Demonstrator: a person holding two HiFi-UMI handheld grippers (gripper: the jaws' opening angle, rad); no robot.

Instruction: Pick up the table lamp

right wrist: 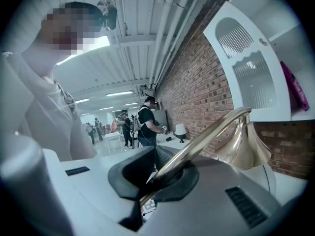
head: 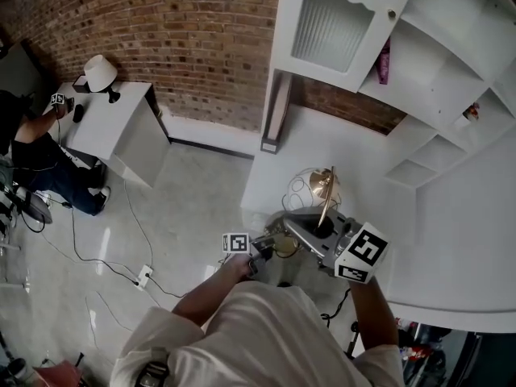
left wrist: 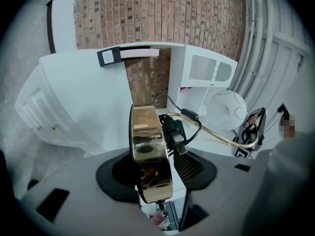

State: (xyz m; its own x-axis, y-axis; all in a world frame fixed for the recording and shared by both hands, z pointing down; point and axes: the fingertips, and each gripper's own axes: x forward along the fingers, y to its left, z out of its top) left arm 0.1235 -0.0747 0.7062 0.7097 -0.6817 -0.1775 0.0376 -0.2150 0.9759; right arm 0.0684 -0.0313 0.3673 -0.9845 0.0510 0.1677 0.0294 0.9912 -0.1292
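The table lamp has a round gold base (left wrist: 147,151), a curved gold stem (right wrist: 202,140) and a wire globe shade (head: 310,185). My left gripper (left wrist: 152,173) is shut on the base, which stands on edge between its jaws, with a black plug (left wrist: 174,132) and cord just behind it. My right gripper (right wrist: 162,173) is shut on the stem, below the gold cone (right wrist: 244,146). In the head view both grippers, left (head: 260,256) and right (head: 321,230), hold the lamp in front of my chest, near the left end of the white counter (head: 459,240).
A white shelf cabinet (head: 435,79) with a ribbed glass door rises over the counter at right. At the far left, a person (head: 32,151) stands by a white table (head: 121,123) bearing another lamp (head: 101,72). Cables and a power strip (head: 143,276) lie on the floor. A brick wall runs behind.
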